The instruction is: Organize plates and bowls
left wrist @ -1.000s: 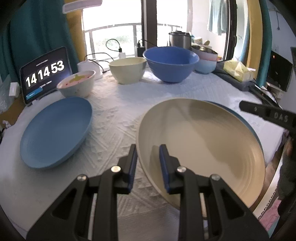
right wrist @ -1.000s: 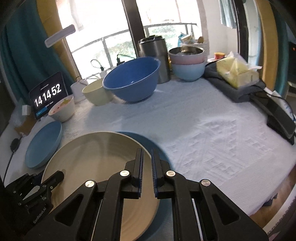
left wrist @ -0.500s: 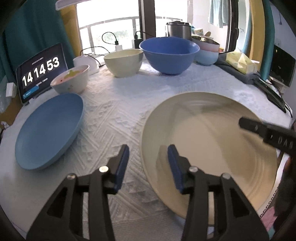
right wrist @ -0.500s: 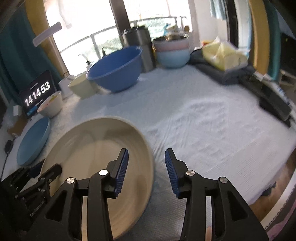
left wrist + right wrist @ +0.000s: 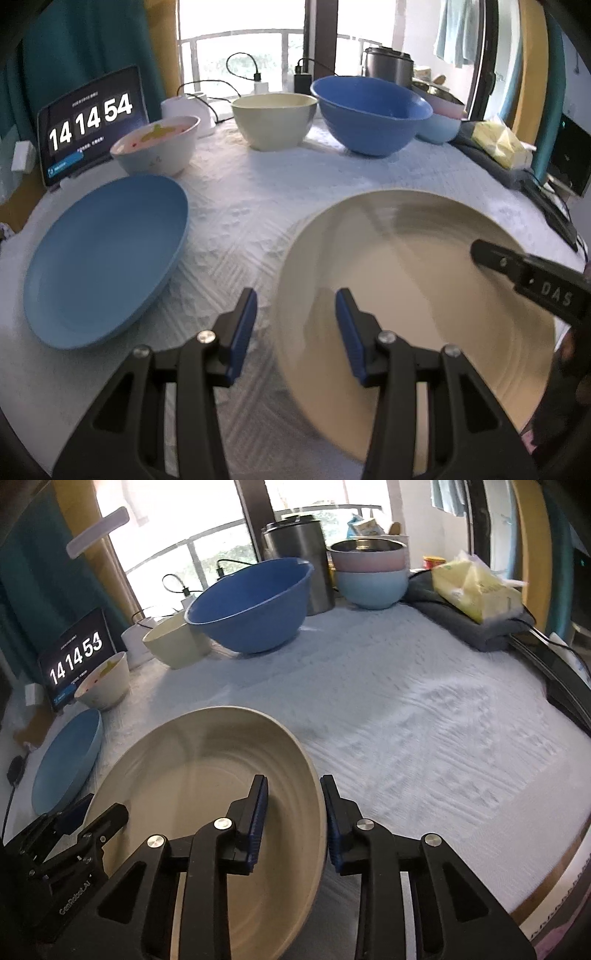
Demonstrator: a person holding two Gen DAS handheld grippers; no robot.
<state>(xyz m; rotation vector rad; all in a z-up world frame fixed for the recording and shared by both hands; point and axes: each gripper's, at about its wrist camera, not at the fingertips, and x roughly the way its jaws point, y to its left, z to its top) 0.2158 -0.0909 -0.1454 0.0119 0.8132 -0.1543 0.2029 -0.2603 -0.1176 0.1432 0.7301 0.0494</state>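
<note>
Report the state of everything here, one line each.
Beige plate: empty, not gripped.
Left gripper: open, jaws just opening, astride the beige plate's rim.
Right gripper: open, jaws just closing, astride the same rim.
Blue plate: empty, untouched.
Large blue bowl: upright, empty.
Clock tablet: lit.

I see a beige plate [image 5: 424, 295] with faint concentric rings, a plain blue plate [image 5: 103, 258] at nine o'clock, a deep blue bowl [image 5: 369, 114] at twelve, and a white, diamond-embossed cloth [image 5: 251, 206] covering the surface.
</note>
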